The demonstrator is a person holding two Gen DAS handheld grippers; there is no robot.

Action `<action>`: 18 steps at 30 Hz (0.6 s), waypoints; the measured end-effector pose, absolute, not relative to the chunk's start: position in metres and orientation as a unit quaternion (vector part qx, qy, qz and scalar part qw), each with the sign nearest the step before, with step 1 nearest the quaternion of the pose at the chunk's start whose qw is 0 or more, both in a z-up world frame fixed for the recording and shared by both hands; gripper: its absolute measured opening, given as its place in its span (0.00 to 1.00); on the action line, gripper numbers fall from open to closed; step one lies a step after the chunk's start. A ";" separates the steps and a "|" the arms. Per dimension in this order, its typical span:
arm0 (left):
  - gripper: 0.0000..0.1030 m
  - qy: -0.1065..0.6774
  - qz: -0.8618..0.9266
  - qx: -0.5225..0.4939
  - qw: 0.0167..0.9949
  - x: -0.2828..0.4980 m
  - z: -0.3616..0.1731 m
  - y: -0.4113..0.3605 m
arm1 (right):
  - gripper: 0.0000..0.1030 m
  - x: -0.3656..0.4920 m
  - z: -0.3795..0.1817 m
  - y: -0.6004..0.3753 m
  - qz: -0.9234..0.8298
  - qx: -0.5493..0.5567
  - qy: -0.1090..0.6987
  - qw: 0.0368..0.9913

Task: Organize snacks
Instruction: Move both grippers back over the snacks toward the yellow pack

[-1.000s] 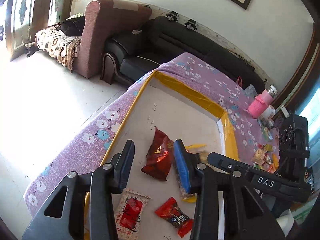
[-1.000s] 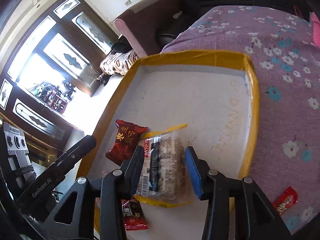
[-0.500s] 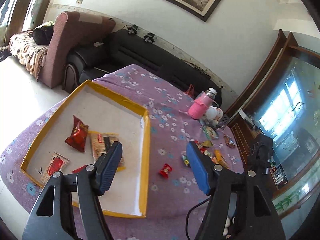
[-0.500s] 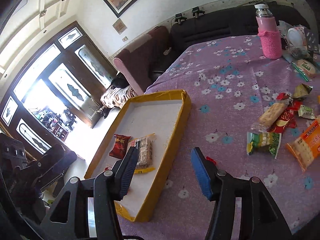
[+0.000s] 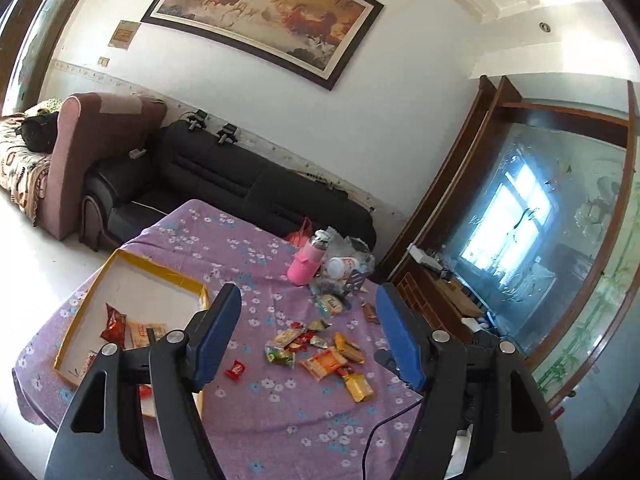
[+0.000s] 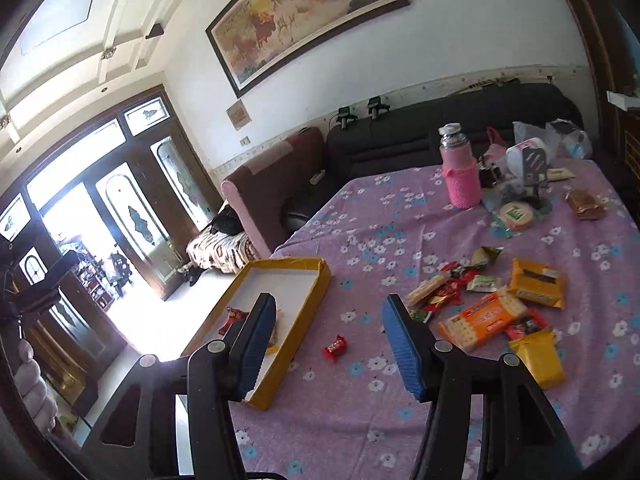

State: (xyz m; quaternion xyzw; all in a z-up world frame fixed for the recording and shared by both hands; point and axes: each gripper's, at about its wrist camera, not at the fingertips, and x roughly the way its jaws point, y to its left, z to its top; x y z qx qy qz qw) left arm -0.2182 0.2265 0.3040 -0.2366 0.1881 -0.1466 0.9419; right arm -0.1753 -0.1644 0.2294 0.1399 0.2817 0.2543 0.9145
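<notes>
A yellow-rimmed tray [image 5: 160,270] [image 6: 288,261] sits at the left end of the purple flowered tablecloth. It holds a dark red packet [image 5: 113,322] [image 6: 236,316] and a clear cracker pack [image 5: 146,332]. A small red candy [image 5: 235,370] [image 6: 335,347] lies on the cloth just right of the tray. Further right is a loose pile of snacks [image 5: 320,352], with an orange cracker pack [image 6: 486,318] and yellow packs [image 6: 538,282]. My left gripper [image 5: 307,294] hangs high above the table, its jaws opening with nothing between them. My right gripper [image 6: 329,302] is open and holds nothing.
A pink bottle [image 5: 305,264] [image 6: 460,176] stands at the far side among cups and plastic bags. A black sofa [image 5: 224,184] runs behind the table. A dark cable [image 5: 384,428] trails over the near right edge of the cloth.
Both grippers have risen and drawn back from the tray, and their jaws have widened. The cracker pack that was between the right fingers now lies in the tray.
</notes>
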 end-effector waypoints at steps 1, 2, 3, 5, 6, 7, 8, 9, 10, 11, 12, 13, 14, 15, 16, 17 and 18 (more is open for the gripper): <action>0.69 0.188 -0.152 -0.242 0.940 -0.218 0.307 0.227 | 0.56 -0.187 0.241 -0.180 0.247 0.145 0.271 0.919; 0.69 0.188 -0.155 -0.247 0.938 -0.217 0.308 0.228 | 0.56 -0.201 0.252 -0.194 0.238 0.146 0.254 0.926; 0.69 0.188 -0.156 -0.252 0.936 -0.215 0.308 0.227 | 0.57 -0.214 0.265 -0.208 0.224 0.141 0.236 0.935; 0.69 0.196 -0.167 -0.261 0.930 -0.205 0.306 0.220 | 0.65 -0.243 0.287 -0.229 0.192 0.123 0.198 0.953; 0.69 0.204 -0.177 -0.264 0.926 -0.198 0.305 0.215 | 0.69 -0.255 0.296 -0.239 0.176 0.118 0.185 0.960; 0.69 0.212 -0.187 -0.266 0.921 -0.193 0.303 0.208 | 0.70 -0.264 0.304 -0.248 0.166 0.117 0.179 0.963; 0.69 0.221 -0.197 -0.265 0.918 -0.186 0.301 0.199 | 0.70 -0.271 0.309 -0.257 0.161 0.119 0.174 0.964; 0.69 0.229 -0.203 -0.262 0.915 -0.181 0.298 0.190 | 0.70 -0.277 0.312 -0.263 0.156 0.121 0.171 0.965; 0.69 0.236 -0.208 -0.257 0.914 -0.177 0.294 0.181 | 0.72 -0.280 0.312 -0.268 0.148 0.119 0.171 0.967; 0.69 0.243 -0.212 -0.251 0.913 -0.172 0.289 0.172 | 0.73 -0.282 0.309 -0.271 0.140 0.117 0.174 0.968; 0.69 0.251 -0.215 -0.245 0.911 -0.166 0.282 0.163 | 0.75 -0.281 0.303 -0.273 0.135 0.117 0.180 0.967; 0.69 0.258 -0.218 -0.240 0.910 -0.162 0.276 0.156 | 0.75 -0.278 0.293 -0.274 0.135 0.121 0.189 0.965; 0.69 0.266 -0.219 -0.235 0.909 -0.156 0.268 0.150 | 0.75 -0.271 0.282 -0.275 0.138 0.127 0.204 0.961; 0.69 0.276 -0.219 -0.232 0.907 -0.151 0.260 0.144 | 0.75 -0.262 0.269 -0.276 0.142 0.133 0.221 0.956; 0.69 0.289 -0.216 -0.228 0.904 -0.145 0.250 0.141 | 0.75 -0.252 0.254 -0.276 0.143 0.141 0.239 0.950; 0.69 0.303 -0.210 -0.224 0.902 -0.138 0.240 0.139 | 0.75 -0.240 0.239 -0.277 0.138 0.148 0.257 0.945; 0.69 0.315 -0.205 -0.220 0.900 -0.132 0.229 0.138 | 0.75 -0.228 0.223 -0.279 0.128 0.154 0.275 0.941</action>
